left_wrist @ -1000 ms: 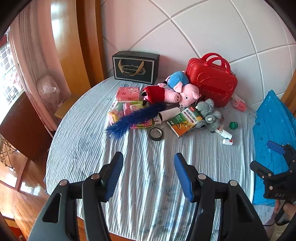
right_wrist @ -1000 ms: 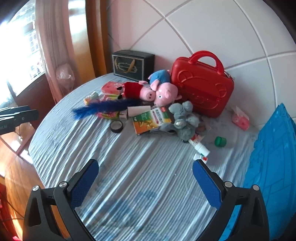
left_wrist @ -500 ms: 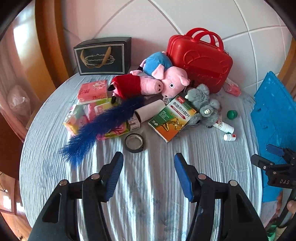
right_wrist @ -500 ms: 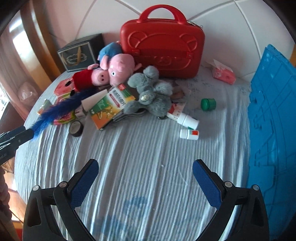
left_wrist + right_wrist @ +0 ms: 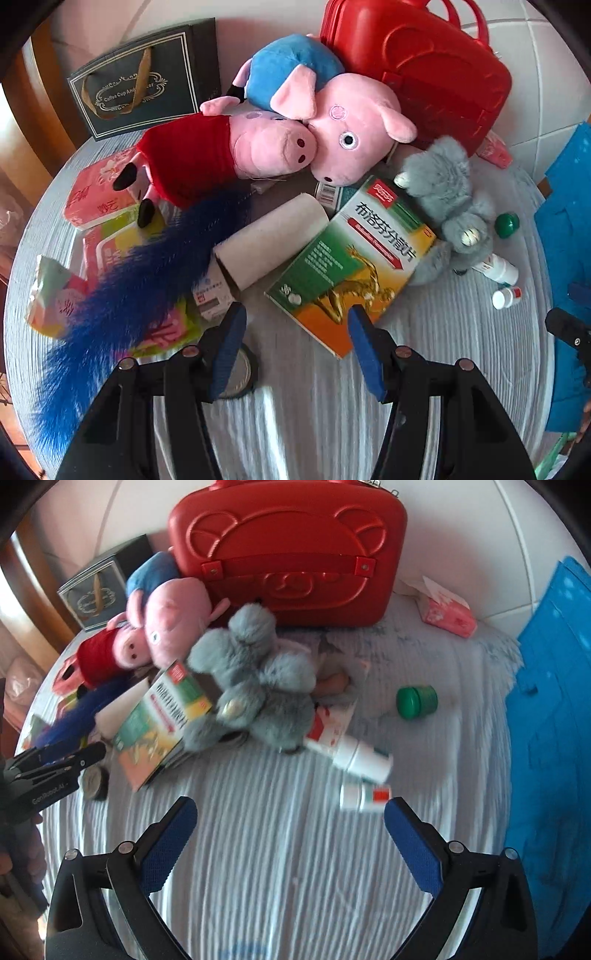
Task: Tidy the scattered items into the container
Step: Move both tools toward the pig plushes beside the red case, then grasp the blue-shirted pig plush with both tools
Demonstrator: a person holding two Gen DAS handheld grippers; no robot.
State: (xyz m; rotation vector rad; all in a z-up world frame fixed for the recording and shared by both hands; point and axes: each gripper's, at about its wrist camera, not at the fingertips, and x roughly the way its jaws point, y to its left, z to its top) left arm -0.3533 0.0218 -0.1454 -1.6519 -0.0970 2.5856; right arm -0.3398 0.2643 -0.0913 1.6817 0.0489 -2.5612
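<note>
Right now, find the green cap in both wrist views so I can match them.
Left wrist: green cap at the right edge, right of the grey plush.
Right wrist: green cap right of centre, again right of the grey plush.
Shared landmark: red case at the top.

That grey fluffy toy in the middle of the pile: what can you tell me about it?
The grey plush toy is soft with long shaggy fur, rounded limbs and a pale patch on one paw. It lies slumped on the striped tablecloth, just in front of the red case. One side rests against the green and orange medicine box, and a white bottle lies against its lower edge. No tongs touch it.
</note>
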